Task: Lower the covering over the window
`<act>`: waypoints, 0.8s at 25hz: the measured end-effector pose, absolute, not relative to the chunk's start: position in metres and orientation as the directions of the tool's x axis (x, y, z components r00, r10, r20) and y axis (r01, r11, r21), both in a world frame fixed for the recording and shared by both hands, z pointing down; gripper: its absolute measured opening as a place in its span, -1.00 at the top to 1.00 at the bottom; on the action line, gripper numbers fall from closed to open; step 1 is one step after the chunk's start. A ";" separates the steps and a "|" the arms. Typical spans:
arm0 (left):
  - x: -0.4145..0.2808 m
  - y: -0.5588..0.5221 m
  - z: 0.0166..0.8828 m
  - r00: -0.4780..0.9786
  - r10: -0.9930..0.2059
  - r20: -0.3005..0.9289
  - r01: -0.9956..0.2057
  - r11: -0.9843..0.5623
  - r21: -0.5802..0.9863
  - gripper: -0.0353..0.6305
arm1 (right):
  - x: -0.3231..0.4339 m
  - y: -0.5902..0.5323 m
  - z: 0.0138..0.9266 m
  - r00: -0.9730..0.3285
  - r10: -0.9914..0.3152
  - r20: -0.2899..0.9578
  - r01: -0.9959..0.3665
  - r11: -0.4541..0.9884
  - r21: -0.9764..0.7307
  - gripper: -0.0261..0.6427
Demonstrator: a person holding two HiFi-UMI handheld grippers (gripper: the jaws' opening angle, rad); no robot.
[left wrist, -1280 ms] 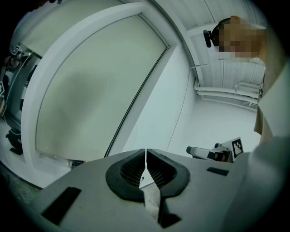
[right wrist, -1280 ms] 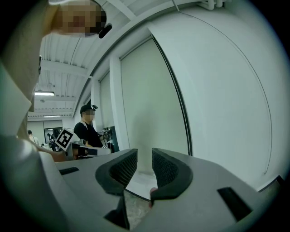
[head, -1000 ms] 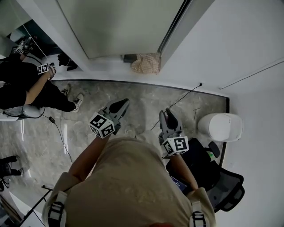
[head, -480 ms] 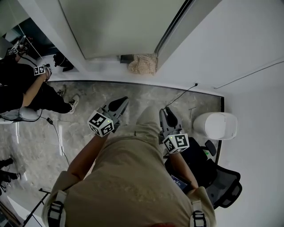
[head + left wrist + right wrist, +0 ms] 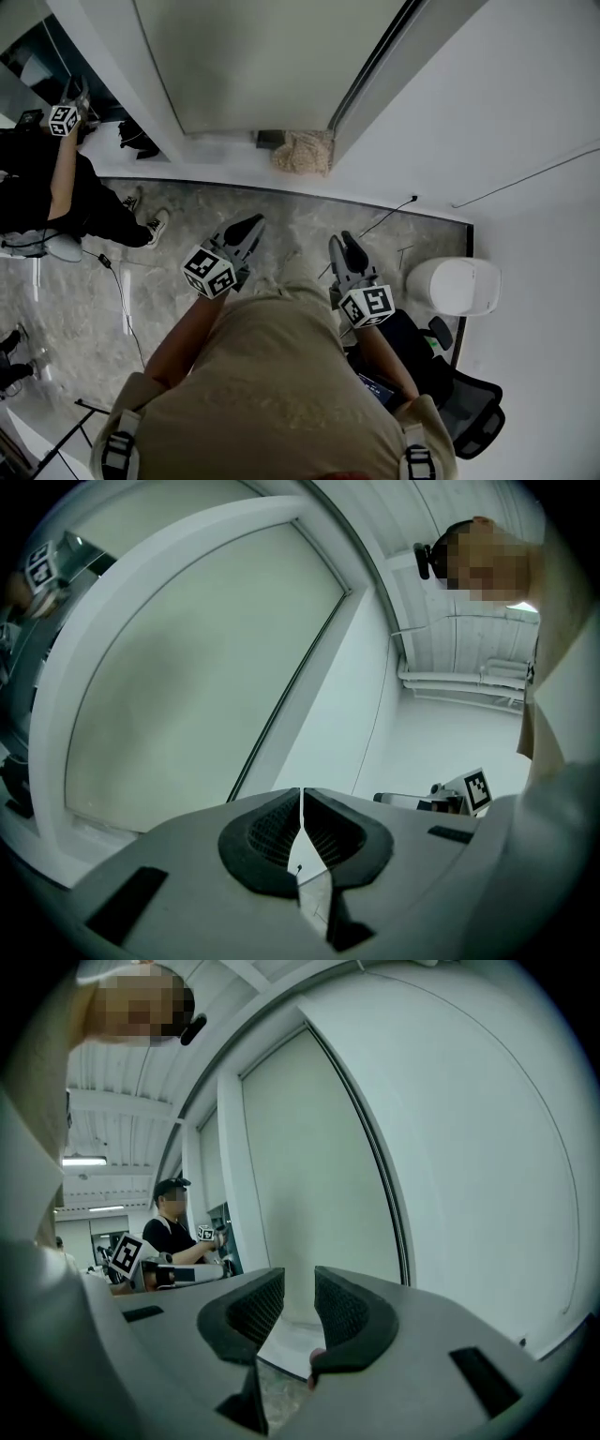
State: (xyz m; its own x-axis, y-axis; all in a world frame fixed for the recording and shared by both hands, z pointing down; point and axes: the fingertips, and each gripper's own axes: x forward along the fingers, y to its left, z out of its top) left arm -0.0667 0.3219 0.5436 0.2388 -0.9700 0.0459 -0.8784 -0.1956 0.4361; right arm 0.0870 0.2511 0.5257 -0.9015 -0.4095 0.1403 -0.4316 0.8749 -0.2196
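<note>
Head looks down; gripper views face window (image 5: 187,667)

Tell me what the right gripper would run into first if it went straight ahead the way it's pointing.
Probably the pale window panel, low down, just above its white sill. Nothing shows between it and the open jaws of the right gripper, though the depth is hard to judge.

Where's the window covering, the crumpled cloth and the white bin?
window covering (image 5: 262,56), head view, middle of its pale sheet.
crumpled cloth (image 5: 302,153), head view, its middle.
white bin (image 5: 453,286), head view, its rounded top.
</note>
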 end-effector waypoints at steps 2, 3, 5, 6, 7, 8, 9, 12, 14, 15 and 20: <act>-0.068 0.313 0.542 0.226 -0.973 0.046 -0.884 -0.185 0.430 0.82 | 0.084 0.241 0.522 -0.912 -0.393 0.117 -0.410 0.885 -0.221 0.66; -0.068 0.307 0.544 0.222 -0.974 0.052 -0.886 -0.179 0.427 0.82 | 0.082 0.236 0.523 -0.917 -0.383 0.113 -0.399 0.889 -0.225 0.66; -0.068 0.297 0.547 0.210 -0.975 0.073 -0.888 -0.159 0.431 0.82 | 0.080 0.227 0.528 -0.925 -0.362 0.119 -0.380 0.892 -0.246 0.66; -0.068 0.293 0.546 0.202 -0.976 0.081 -0.888 -0.147 0.436 0.82 | 0.081 0.222 0.528 -0.928 -0.353 0.122 -0.373 0.892 -0.256 0.66; -0.067 0.287 0.543 0.194 -0.977 0.084 -0.886 -0.137 0.443 0.82 | 0.081 0.216 0.525 -0.929 -0.349 0.120 -0.369 0.892 -0.262 0.66; -0.065 0.281 0.538 0.188 -0.979 0.084 -0.884 -0.132 0.448 0.82 | 0.082 0.209 0.518 -0.931 -0.347 0.113 -0.365 0.892 -0.266 0.66; -0.061 0.275 0.533 0.187 -0.979 0.082 -0.884 -0.131 0.449 0.82 | 0.084 0.202 0.511 -0.932 -0.348 0.104 -0.363 0.892 -0.268 0.66; -0.054 0.249 0.521 0.206 -0.975 0.078 -0.888 -0.153 0.433 0.82 | 0.085 0.177 0.501 -0.931 -0.352 0.096 -0.364 0.890 -0.276 0.66; -0.051 0.228 0.516 0.219 -0.973 0.074 -0.892 -0.169 0.419 0.82 | 0.084 0.161 0.502 -0.933 -0.346 0.104 -0.361 0.890 -0.277 0.66; -0.048 0.219 0.515 0.224 -0.972 0.073 -0.893 -0.175 0.416 0.82 | 0.085 0.154 0.503 -0.933 -0.342 0.110 -0.359 0.891 -0.276 0.66; -0.021 0.199 0.520 0.252 -0.964 0.087 -0.881 -0.191 0.432 0.82 | 0.094 0.136 0.509 -0.932 -0.344 0.112 -0.362 0.886 -0.289 0.66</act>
